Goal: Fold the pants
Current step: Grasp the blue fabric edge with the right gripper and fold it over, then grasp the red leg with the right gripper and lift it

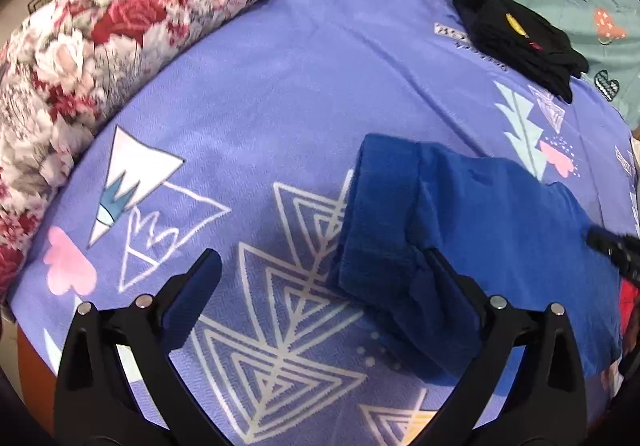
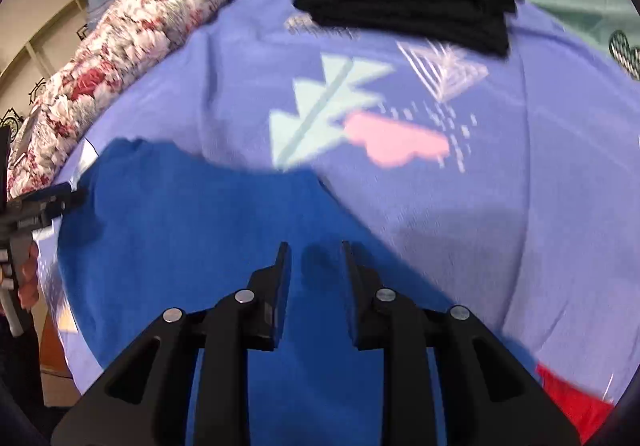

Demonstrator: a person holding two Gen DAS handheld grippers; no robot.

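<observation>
Blue pants (image 1: 460, 230) lie under both grippers: left gripper (image 1: 320, 258) spread wide, right gripper (image 2: 316, 250) narrowly parted, neither gripping.

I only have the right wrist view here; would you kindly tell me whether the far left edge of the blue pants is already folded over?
Observer: Yes. In the left wrist view the blue pants have a band of cloth turned over along their left end, lying flat on the purple sheet.
Operator: Thank you. Is the left hand-held gripper gripping that fold?
Observer: No. The left hand-held gripper is wide open; one finger lies against the fold, the other is over bare sheet.
Operator: Is anything further left of the pants?
Observer: Only sheet, printed with a large white triangle pattern, up to the floral quilt.
</observation>
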